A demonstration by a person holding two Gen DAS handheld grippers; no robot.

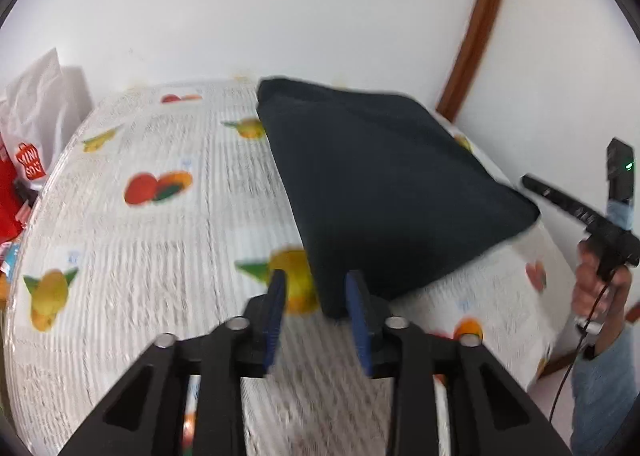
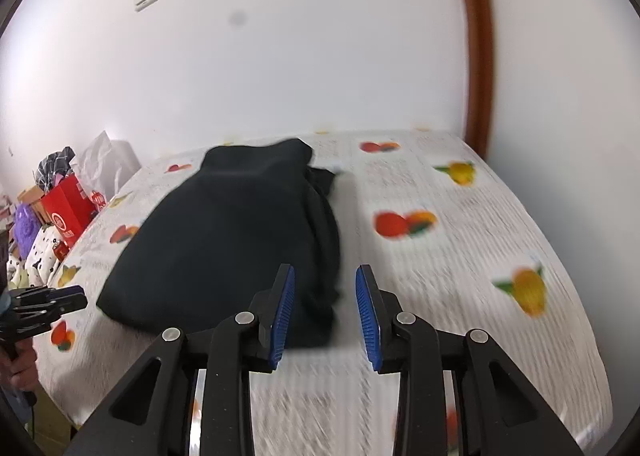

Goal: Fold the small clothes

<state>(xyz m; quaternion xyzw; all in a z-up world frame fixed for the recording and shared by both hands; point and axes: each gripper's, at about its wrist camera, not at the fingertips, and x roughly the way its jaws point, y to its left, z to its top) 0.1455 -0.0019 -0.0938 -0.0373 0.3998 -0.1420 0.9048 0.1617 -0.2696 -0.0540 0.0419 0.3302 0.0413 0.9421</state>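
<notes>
A black garment [image 1: 380,184] lies folded into a compact shape on a table covered by a white cloth with a fruit print [image 1: 160,240]. My left gripper [image 1: 316,280] hovers just before the garment's near corner, its blue pads apart with nothing pinched between them. In the right wrist view the same garment [image 2: 232,236] lies ahead and to the left. My right gripper [image 2: 325,274] stands open over its near right edge, above the tablecloth [image 2: 460,276]. Each view catches the other gripper at its edge: the right one [image 1: 532,182] and the left one [image 2: 76,296].
A red shopping bag [image 2: 68,208] and white plastic bags [image 1: 44,104] crowd the table's left end. A white wall with a brown door frame [image 2: 476,56] stands right behind the table. A person's hand [image 1: 600,288] holds the right gripper's handle.
</notes>
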